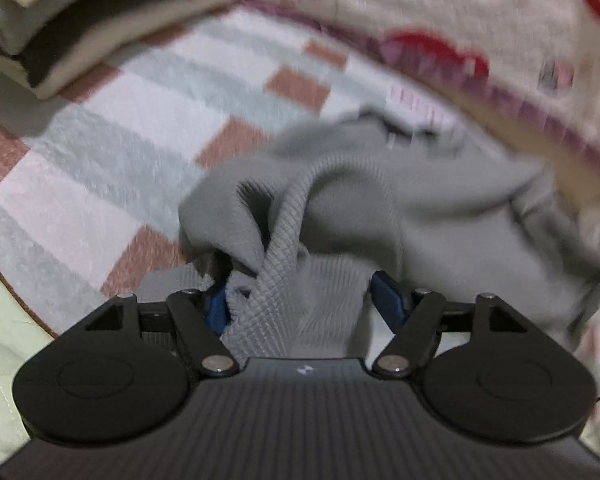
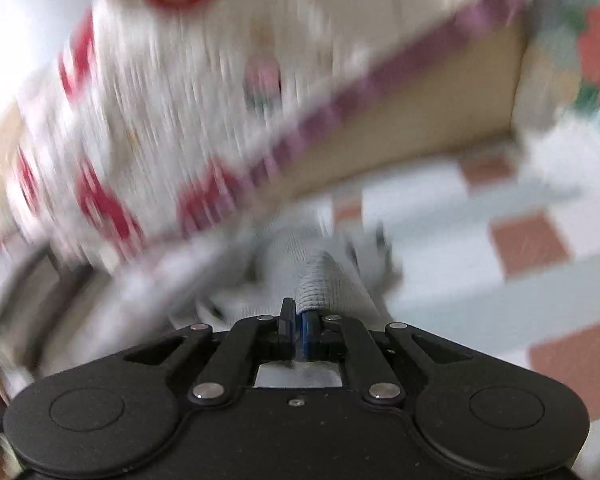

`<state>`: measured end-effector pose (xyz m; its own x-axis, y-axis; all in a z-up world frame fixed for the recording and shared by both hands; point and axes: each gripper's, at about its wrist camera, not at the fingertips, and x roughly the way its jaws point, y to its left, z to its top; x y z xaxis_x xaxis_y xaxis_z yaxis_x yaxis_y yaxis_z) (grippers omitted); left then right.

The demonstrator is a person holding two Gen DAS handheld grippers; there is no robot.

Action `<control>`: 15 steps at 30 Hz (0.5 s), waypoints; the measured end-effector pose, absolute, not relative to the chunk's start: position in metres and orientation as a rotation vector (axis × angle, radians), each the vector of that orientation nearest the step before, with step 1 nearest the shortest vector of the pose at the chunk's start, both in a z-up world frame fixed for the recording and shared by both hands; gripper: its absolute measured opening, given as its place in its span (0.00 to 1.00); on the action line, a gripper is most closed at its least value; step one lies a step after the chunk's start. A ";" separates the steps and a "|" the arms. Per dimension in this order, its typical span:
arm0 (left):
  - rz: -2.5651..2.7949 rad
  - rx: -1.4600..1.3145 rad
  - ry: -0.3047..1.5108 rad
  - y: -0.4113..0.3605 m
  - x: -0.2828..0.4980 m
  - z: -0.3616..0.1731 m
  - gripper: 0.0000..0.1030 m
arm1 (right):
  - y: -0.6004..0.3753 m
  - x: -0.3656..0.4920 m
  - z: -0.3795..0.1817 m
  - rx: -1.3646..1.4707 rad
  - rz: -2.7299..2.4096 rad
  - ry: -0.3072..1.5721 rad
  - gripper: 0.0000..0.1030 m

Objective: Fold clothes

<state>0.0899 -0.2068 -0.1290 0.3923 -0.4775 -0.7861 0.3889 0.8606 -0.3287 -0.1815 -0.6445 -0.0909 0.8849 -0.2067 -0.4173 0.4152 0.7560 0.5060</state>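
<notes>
A: Surface first. You're working over a checked blanket (image 1: pixel 112 168), pale grey-green and white bands with brick-red squares. Behind it lies a cream quilt (image 1: pixel 440 12) with red shapes and a purple edge band, badly smeared by blur in both wrist views.

B: And the garment?

A: Your grey ribbed garment (image 1: pixel 340 200) sits bunched on the blanket, just in front of the quilt's edge. A ridge of it rises up the middle and runs back toward your left gripper (image 1: pixel 302 294).

B: Left jaws?

A: Spread wide. Blue pads stand well apart, one each side of the ribbed cloth. The fabric lies between them, but I don't see the pads pressing on it. One pad is half buried under a fold, so contact on that side I can't tell.

B: Right one?

A: Your right gripper (image 2: pixel 298 318) has its jaws pressed together, pinching a ribbed grey hem of the same garment. The cloth humps up right past the fingertips.

B: Anything else around?

A: A stack of folded clothes (image 1: pixel 80 20), cream, grey and dark layers, at the upper left of the left wrist view, resting on the blanket well apart from the grey piece. A floral cloth (image 2: pixel 596 60) with a red flower shows at the far right of the right wrist view.
</notes>
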 end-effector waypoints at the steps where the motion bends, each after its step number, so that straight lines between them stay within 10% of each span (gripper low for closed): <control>1: -0.559 -0.068 1.045 -0.210 0.090 -0.131 0.69 | -0.647 -0.198 -0.069 0.631 -0.350 0.286 0.04; 4: -0.605 0.014 1.011 -0.216 0.084 -0.120 0.47 | -0.658 -0.242 -0.002 0.560 -0.388 0.174 0.04; 6: -0.622 0.090 0.932 -0.221 0.074 -0.105 0.06 | -0.662 -0.263 0.034 0.494 -0.412 0.151 0.04; 15: -0.638 0.073 0.673 -0.205 0.047 -0.044 0.06 | -0.655 -0.311 0.040 0.436 -0.520 0.289 0.04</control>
<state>0.0467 -0.2050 -0.0441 0.6001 -0.5267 -0.6020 0.5727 0.8084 -0.1363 -0.3115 -0.6548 0.0396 0.8307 -0.4143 -0.3718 0.5347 0.7796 0.3260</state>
